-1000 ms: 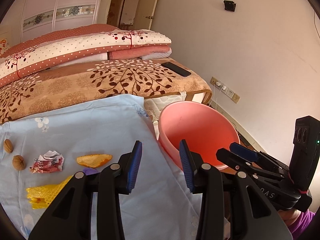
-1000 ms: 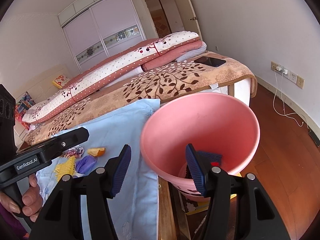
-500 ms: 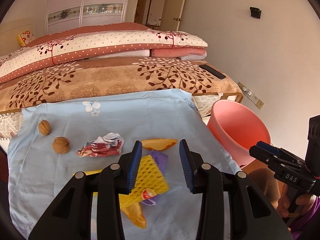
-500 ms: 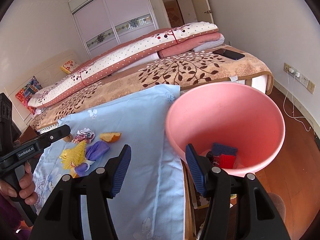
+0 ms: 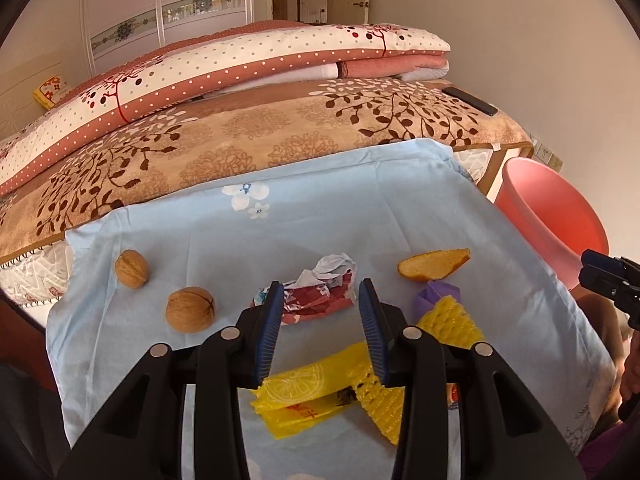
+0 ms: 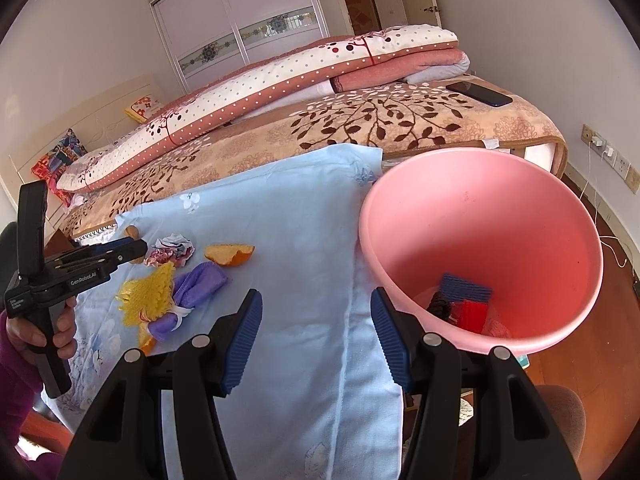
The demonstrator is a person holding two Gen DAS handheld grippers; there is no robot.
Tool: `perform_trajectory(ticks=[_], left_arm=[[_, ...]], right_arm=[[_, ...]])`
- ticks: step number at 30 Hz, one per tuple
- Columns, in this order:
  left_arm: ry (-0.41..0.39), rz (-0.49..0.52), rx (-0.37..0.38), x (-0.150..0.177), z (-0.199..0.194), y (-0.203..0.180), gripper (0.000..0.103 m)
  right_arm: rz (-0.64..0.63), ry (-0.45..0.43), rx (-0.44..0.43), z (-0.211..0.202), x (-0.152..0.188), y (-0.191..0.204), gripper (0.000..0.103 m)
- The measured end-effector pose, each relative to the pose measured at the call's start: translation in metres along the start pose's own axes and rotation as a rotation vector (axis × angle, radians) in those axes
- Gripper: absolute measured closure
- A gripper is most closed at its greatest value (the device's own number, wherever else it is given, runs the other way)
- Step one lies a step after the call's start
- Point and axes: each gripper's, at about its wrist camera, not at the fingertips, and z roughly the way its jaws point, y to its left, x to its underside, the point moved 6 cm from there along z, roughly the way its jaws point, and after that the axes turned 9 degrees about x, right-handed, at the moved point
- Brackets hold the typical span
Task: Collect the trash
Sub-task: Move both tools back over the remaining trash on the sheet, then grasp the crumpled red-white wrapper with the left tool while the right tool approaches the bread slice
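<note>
Trash lies scattered on a light blue cloth [image 5: 320, 208]: a crumpled red and white wrapper [image 5: 320, 296], an orange peel [image 5: 432, 265], a purple scrap [image 5: 434, 294], yellow foam netting [image 5: 450, 318], a yellow lemon-print bag [image 5: 304, 394] and two walnuts [image 5: 190, 309]. My left gripper [image 5: 320, 328] is open just in front of the crumpled wrapper, holding nothing. My right gripper [image 6: 316, 340] is open over the cloth's right edge, beside the pink bucket [image 6: 480, 200], which holds blue and red scraps [image 6: 466, 298]. In the right wrist view the left gripper [image 6: 132, 250] hovers by the wrapper [image 6: 172, 250].
A bed with a brown leaf-print blanket [image 5: 280, 128] and folded dotted quilts [image 5: 240, 64] runs behind the cloth. A dark phone [image 6: 478, 94] lies on the blanket. Wall sockets with cables [image 6: 604, 152] are at the right above a wooden floor.
My left gripper swung left and down from the pink bucket to the trash pile, now facing the crumpled wrapper. The right gripper shifted a little, so the bucket sits further right in its view.
</note>
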Motion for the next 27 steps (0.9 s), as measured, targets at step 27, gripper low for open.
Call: perform_trajectory(ticks=[27], left_arm=[[0.062, 0.076, 0.071, -0.002, 0.047, 0.025, 0.093]], right_arm=[[-0.021, 0.137, -0.117, 0.062, -0.023, 0.058, 0.047]])
